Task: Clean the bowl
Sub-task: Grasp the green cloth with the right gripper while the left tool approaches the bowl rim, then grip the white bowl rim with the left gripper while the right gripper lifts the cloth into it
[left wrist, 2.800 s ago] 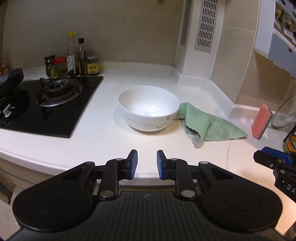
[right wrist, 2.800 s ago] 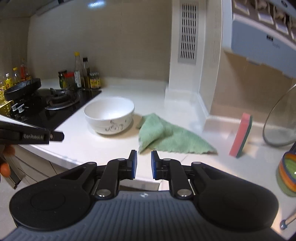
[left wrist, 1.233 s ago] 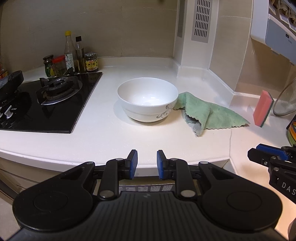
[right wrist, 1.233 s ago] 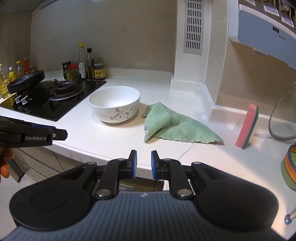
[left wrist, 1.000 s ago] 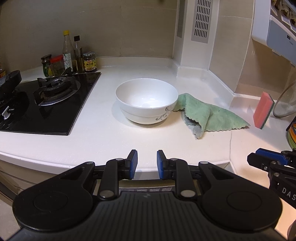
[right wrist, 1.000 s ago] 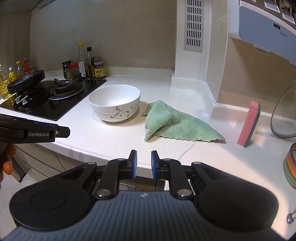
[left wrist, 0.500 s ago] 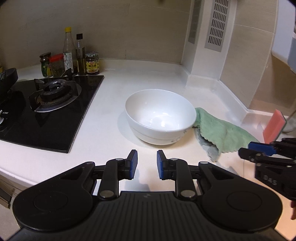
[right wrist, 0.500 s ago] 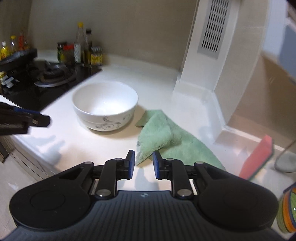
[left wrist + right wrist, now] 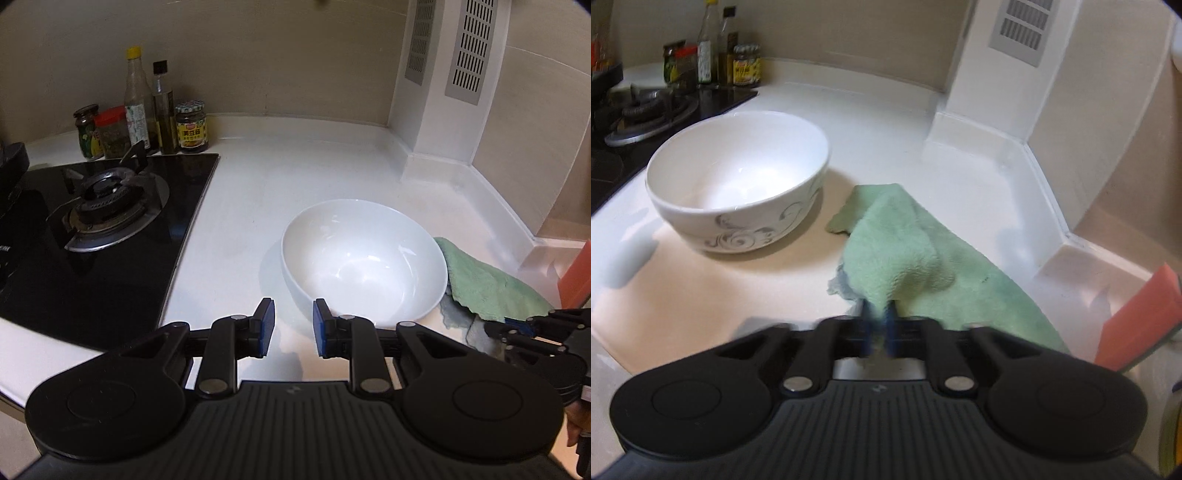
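Note:
A white bowl (image 9: 364, 262) with a grey scroll pattern (image 9: 738, 173) stands empty and upright on the white counter (image 9: 295, 166). My left gripper (image 9: 290, 325) hovers open just in front of its near left rim, with nothing between the pads. Right of the bowl lies a crumpled green cloth (image 9: 916, 258), touching the bowl's side in the left wrist view (image 9: 484, 284). My right gripper (image 9: 878, 325) is low at the cloth's near edge, blurred, its jaws closing tight with a fold of cloth pinched between them. It also shows from the side (image 9: 517, 326).
A black gas hob (image 9: 103, 206) fills the left of the counter, with sauce bottles and jars (image 9: 147, 110) behind it. A pink sponge (image 9: 1137, 317) leans at the right. A white boxed column (image 9: 443, 155) and the wall upstand close off the back right.
Both grippers moved forward over the counter. The left came up to the bowl. The right dropped to the cloth and its jaws went from apart to closed on the cloth's edge.

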`<state>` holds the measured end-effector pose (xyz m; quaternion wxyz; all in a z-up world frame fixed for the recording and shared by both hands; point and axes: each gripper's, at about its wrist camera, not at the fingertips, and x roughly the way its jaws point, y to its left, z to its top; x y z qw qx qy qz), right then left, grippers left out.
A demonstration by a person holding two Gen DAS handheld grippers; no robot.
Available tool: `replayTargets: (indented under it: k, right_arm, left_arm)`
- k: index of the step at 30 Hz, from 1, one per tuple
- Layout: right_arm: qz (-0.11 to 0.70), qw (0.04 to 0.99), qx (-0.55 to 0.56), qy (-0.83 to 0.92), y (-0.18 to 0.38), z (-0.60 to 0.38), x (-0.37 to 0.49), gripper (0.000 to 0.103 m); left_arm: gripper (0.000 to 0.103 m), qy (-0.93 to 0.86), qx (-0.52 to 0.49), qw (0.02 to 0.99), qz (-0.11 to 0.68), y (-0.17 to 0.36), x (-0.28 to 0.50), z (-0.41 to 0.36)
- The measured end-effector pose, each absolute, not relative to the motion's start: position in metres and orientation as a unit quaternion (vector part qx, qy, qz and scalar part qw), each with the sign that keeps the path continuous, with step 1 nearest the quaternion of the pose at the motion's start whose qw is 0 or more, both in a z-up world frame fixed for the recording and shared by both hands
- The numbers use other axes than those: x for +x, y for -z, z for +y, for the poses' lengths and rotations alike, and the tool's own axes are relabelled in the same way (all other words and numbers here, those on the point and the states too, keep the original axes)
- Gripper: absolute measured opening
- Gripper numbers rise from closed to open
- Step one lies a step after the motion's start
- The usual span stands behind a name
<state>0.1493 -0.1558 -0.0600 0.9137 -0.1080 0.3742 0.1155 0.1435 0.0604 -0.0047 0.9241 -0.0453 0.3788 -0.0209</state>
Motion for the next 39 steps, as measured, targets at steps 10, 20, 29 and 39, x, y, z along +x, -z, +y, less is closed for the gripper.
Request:
replayTargets:
  k: [10,20,29,39]
  right_arm:
    - [0.241,0.95,0.014,-0.2,-0.054,-0.195,0.156,0.002]
    - [0.323,0.893,-0.029,-0.313,-0.024,-0.106,0.231,0.003]
    - [0.39,0.87,-0.078,-0.291,0.009,-0.07,0.252,0.003]
    - [0.482,0.816,-0.126,-0.291,0.042,-0.047,0.274,0.005]
  left_arm:
    - [0.027,0.052,-0.066,0.918,0.387,-0.013,0.191,0.093]
    - [0.027,0.08,-0.056,0.899,0.427,0.003,0.212,0.099]
    - [0.022,0.132,-0.032,0.876,0.463,0.012,0.241,0.096]
    - [0.008,0.186,0.033,0.856,0.48,0.019,0.264,0.086]
